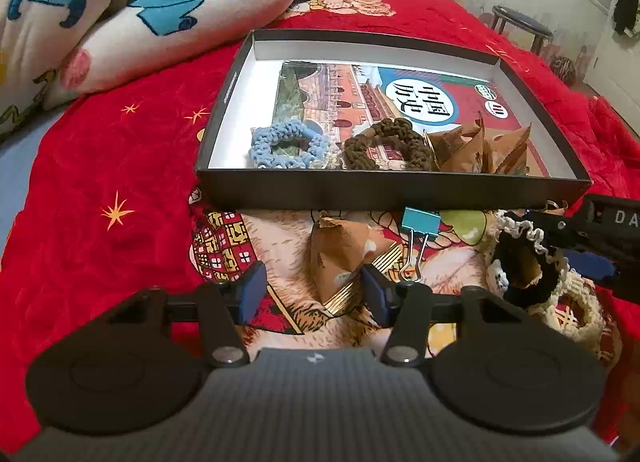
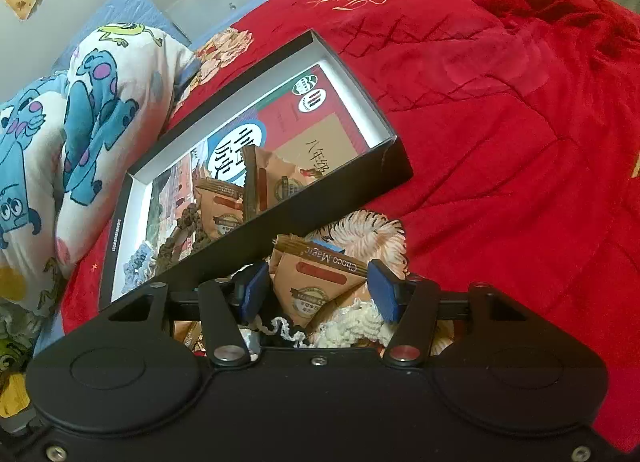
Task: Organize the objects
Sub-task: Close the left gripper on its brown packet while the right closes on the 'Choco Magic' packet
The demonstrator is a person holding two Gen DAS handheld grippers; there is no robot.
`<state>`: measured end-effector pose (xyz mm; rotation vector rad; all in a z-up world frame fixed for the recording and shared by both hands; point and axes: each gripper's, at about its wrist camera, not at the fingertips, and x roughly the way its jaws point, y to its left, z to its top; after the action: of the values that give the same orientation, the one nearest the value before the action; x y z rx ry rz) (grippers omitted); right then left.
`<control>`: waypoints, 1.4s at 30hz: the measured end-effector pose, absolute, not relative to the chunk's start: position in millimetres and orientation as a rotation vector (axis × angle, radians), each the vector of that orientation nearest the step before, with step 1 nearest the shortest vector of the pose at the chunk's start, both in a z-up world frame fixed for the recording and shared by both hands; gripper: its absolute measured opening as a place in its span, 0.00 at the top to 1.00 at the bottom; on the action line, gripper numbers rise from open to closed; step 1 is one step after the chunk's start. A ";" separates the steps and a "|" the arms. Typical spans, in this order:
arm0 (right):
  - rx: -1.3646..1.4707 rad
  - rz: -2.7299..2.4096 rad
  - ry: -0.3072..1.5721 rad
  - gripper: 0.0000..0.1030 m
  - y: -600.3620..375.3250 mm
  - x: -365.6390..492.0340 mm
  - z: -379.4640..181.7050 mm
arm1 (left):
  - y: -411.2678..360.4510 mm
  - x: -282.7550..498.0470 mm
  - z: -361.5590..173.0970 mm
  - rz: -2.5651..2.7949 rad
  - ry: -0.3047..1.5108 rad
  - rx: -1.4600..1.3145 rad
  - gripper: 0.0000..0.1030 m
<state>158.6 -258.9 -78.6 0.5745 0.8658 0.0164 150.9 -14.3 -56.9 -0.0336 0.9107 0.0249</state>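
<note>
A black box [image 1: 392, 192] with a white inside lies on the red bedspread and holds a book [image 1: 400, 98], a blue crochet scrunchie [image 1: 286, 146], a brown scrunchie [image 1: 388, 146] and brown snack packets [image 1: 484, 146]. In front of the box lie a brown snack packet [image 1: 344, 258], a teal binder clip [image 1: 420, 228] and a black-and-white scrunchie [image 1: 528, 262]. My left gripper [image 1: 312, 294] is open, its jaws on either side of the packet's near end. My right gripper [image 2: 320, 294] is open around a Choco Magic packet [image 2: 320, 282]; its body shows in the left wrist view [image 1: 600, 238].
A cartoon-print pillow [image 1: 120, 10] lies at the back left, close to the box [image 2: 256, 166]. A cream crochet piece [image 1: 580, 310] lies at the right by the scrunchie. A stool [image 1: 520, 22] stands beyond the bed. The red bedspread [image 2: 500, 122] stretches to the right.
</note>
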 end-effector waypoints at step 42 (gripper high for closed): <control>0.450 -0.043 0.827 0.56 -235.6 161.3 -79.3 | -33.3 146.4 -66.7 0.033 0.874 0.083 0.76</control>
<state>161.3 -235.6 -79.3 0.4497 0.8274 -0.0434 146.4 -33.3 -66.7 0.0831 0.8739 0.0327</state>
